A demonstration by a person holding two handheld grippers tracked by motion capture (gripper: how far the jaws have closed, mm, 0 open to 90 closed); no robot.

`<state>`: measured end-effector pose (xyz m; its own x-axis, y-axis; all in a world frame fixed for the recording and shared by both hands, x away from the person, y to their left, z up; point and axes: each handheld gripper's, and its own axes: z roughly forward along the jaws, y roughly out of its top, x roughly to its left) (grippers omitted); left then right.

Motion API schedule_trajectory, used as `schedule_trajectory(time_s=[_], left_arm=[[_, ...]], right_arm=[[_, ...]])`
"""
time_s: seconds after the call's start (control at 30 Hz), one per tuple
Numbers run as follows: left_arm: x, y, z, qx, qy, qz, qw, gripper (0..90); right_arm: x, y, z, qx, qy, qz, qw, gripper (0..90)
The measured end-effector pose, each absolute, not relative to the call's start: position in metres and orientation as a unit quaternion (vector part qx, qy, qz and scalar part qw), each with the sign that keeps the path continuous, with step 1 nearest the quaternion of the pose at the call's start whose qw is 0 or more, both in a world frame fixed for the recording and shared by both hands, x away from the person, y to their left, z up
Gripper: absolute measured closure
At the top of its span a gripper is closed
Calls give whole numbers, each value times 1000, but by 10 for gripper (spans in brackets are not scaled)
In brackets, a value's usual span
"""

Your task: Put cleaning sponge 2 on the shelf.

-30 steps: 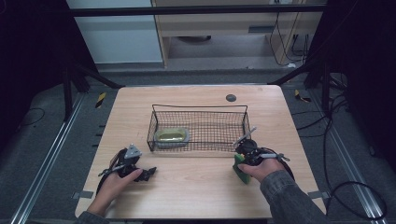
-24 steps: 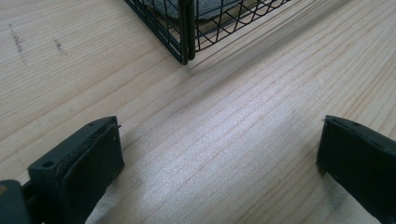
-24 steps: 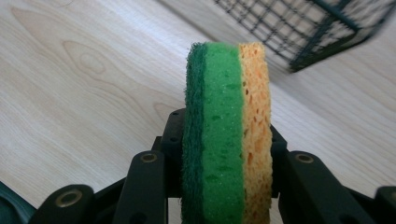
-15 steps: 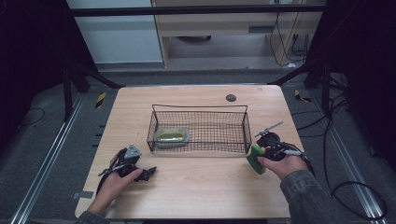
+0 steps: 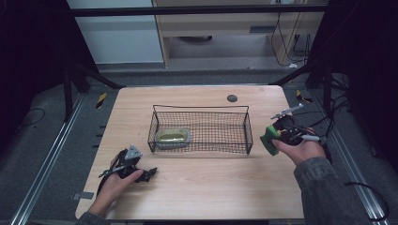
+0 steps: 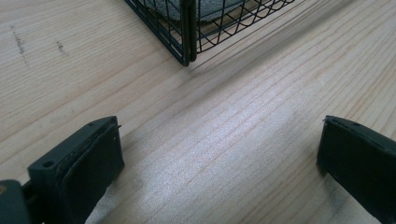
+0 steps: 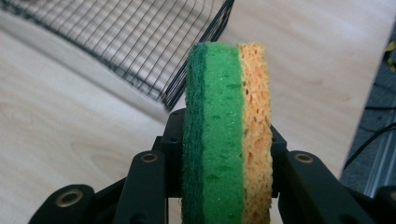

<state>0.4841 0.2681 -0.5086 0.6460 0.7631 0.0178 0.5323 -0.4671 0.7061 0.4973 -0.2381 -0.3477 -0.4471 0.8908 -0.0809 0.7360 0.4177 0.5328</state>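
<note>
Right gripper (image 5: 277,136): clamped on green-and-yellow sponge (image 7: 227,135), held beside the basket's right end
Left gripper (image 6: 219,158): jaws apart, low over table (image 5: 211,187)
Wire basket (image 5: 247,123): mid-table, holds a small dish (image 5: 172,137)

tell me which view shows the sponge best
The right gripper view: the sponge stands close up between that gripper's jaws, its green and yellow layers plain. In the high view it is a small green patch at the right gripper, outside the basket.
</note>
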Motion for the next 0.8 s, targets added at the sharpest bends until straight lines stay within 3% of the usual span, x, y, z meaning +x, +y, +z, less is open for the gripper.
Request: schedule_trajectory(time_s=[0.47,0.8], left_arm=[[484,268,-509,839,385,170,346,0],[484,268,-509,840,385,169,345,0]], right_arm=[[546,-227,-301,482,809,242,234,643],[566,-200,-295,458,820,238,246,642]])
